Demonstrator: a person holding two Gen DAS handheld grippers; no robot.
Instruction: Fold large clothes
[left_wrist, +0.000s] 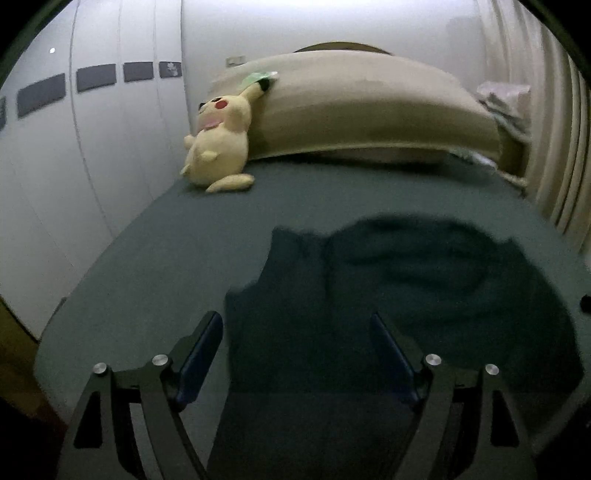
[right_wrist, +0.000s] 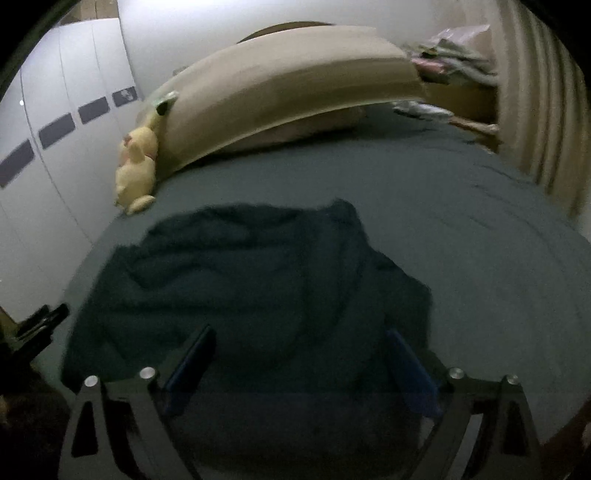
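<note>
So a dark teal garment (left_wrist: 424, 280) is seen lying crumpled on the grey-green bed sheet (left_wrist: 184, 236), bunched toward the near part of the bed, with what might be a hood or collar curled up at its far side, though the low light and blur make that hard to tell. The left gripper (left_wrist: 297, 332) is held just over the garment's near left part with its fingers (left_wrist: 201, 354) spread wide, nothing pinched between them. Same deal on the other side: the right gripper (right_wrist: 301, 347) is hovering above the garment's (right_wrist: 240, 280) near edge, fingers (right_wrist: 410, 365) spread wide apart and nothing caught in them either. In the right wrist view, a bit of the left gripper is glimpsed at the far left edge, beside the garment. Further back, a yellow Pikachu plush (left_wrist: 218, 144) is propped against a long tan bolster pillow (left_wrist: 369, 107) at the head of the bed, right next to the white wardrobe doors (left_wrist: 85, 147). A messy pile of clothes or bags (right_wrist: 454, 55) is spotted in the far right corner by the beige curtain (right_wrist: 543, 122).
</note>
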